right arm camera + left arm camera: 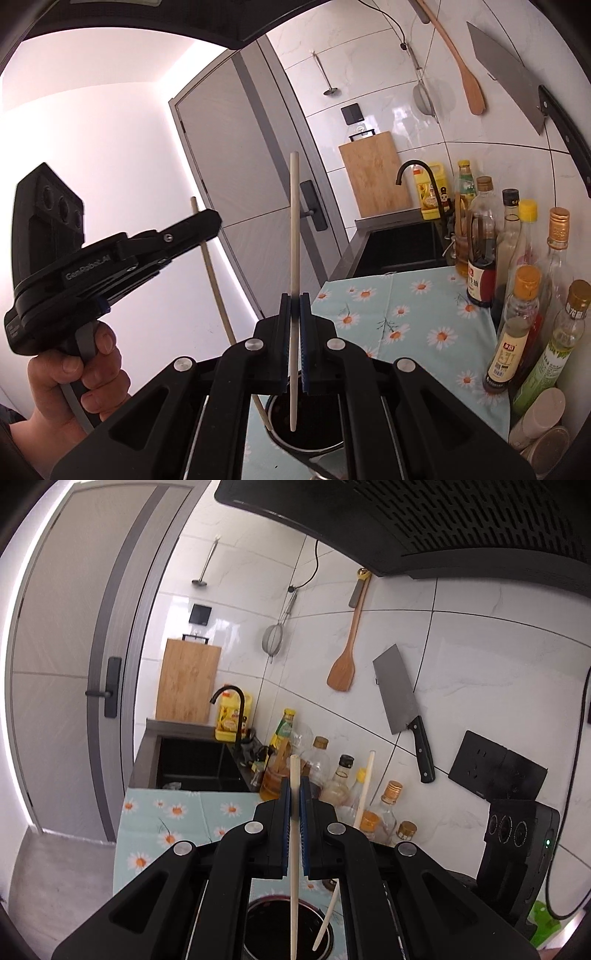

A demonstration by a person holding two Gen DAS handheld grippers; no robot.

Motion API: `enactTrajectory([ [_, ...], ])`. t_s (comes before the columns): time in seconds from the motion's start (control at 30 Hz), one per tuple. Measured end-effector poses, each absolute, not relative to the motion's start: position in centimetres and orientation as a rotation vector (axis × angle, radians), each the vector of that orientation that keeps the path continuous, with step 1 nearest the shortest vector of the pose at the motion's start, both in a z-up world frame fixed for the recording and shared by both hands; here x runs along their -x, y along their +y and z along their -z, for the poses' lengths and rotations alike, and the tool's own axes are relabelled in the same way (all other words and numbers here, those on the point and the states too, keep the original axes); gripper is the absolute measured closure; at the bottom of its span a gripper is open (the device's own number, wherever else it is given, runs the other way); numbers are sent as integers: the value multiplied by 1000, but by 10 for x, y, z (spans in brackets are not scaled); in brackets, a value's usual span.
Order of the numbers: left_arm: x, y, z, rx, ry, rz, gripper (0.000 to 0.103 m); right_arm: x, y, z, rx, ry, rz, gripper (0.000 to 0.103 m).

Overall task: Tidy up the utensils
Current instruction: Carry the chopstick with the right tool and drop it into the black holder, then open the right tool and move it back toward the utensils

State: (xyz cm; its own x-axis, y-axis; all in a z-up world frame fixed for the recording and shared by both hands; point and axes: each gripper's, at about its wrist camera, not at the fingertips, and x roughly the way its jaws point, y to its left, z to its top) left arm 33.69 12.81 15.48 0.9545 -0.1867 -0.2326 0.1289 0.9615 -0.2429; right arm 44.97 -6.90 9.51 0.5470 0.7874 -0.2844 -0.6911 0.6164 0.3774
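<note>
each hand-held gripper, left (294, 786) and right (294, 306), was clamped shut on an upright chopstick (294, 849) (293, 236) above a dark pot (306, 432) on the daisy-cloth tabletop (399, 314).

Bright, even daylight. Overexposed pinkish-white wall (110, 129) at left in right wrist view; glare on glossy white marble wall tiles (480, 657). Strong fisheye bending, dark vignette at edges. Focus sharp.

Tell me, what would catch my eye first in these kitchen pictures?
Each handheld gripper, left gripper and right gripper, is clamped shut on a pale chopstick, left chopstick and right chopstick, held upright over a dark round holder on the daisy-print cloth. On the tiled wall hang a cleaver and a wooden spatula, with bottles lined up below.
</note>
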Motion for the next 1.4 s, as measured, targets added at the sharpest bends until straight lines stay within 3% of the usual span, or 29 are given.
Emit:
enactTrajectory([
  [0.9,-356,123,-98,225,319,160,98,-461,-52,-41,-208,540,-854,97],
  [1.07,-356,133,-92,282,370,147,98,-458,-54,-42,-216,549,-855,87],
  [1.4,-341,144,-95,316,382,123,97,-443,-64,-52,-208,534,-835,87],
])
